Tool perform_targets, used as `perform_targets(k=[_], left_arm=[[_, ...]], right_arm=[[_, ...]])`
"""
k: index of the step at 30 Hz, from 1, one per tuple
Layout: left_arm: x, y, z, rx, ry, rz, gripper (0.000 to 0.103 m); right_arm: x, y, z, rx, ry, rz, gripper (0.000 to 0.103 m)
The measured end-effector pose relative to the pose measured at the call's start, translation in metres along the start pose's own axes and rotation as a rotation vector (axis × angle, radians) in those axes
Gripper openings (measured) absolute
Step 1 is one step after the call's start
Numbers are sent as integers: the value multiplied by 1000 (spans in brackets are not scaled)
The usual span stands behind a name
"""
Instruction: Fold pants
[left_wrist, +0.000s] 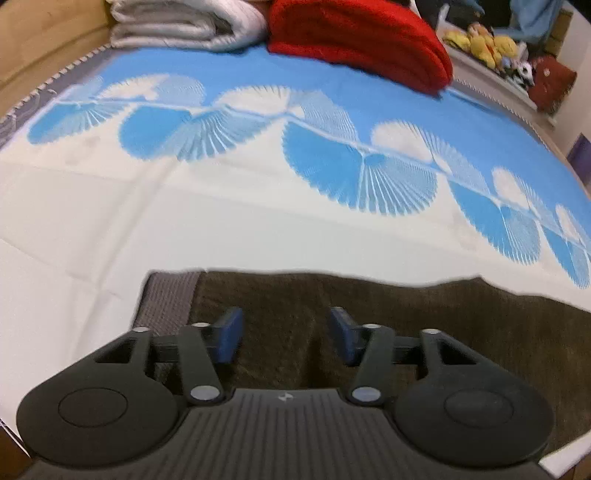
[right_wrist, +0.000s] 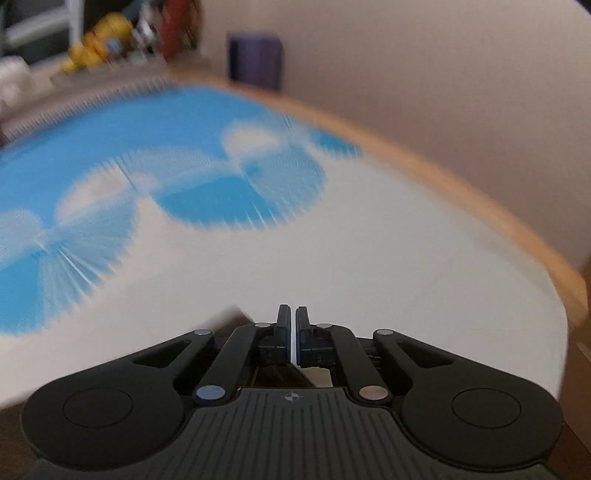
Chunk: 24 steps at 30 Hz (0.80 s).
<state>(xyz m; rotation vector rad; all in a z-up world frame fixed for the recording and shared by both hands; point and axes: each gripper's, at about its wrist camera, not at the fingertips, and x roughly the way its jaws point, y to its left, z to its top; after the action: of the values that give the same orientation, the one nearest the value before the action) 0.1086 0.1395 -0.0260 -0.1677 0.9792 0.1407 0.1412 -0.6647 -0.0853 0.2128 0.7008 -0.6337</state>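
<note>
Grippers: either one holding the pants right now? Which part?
Left gripper is open above the brown pants, near the waistband, holding nothing. Right gripper is shut; no fabric shows between its fingers.

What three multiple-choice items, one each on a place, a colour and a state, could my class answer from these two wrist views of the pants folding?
1. Where does the red blanket lie?
A. on the pants
B. at the far end of the bed, beside the white quilt
C. on the floor

2. What colour are the pants?
A. dark brown
B. yellow
C. pink

3. How does the left hand-held gripper stand?
A. shut on the quilt
B. shut on nothing
C. open above the pants

Answers: 1 B, it touches the quilt beyond the blue sheet. 2 A, dark brown cloth with a grey waistband. 3 C, its blue pads stand wide apart.
</note>
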Motion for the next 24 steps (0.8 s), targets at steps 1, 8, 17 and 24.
perform_targets(k=[1, 8, 17, 24], left_arm=[[-2, -3, 4, 20, -3, 5, 48], [3, -45, 19, 343, -30, 43, 34], [69, -19, 14, 281, 128, 137, 12], [42, -36, 25, 221, 30, -36, 19]], right_arm=[[-10, 2, 2, 9, -41, 57, 3], [-28, 28, -15, -59, 88, 549, 7], [-9, 52, -39, -231, 292, 371, 7], [-34, 48, -32, -183, 238, 430, 20]])
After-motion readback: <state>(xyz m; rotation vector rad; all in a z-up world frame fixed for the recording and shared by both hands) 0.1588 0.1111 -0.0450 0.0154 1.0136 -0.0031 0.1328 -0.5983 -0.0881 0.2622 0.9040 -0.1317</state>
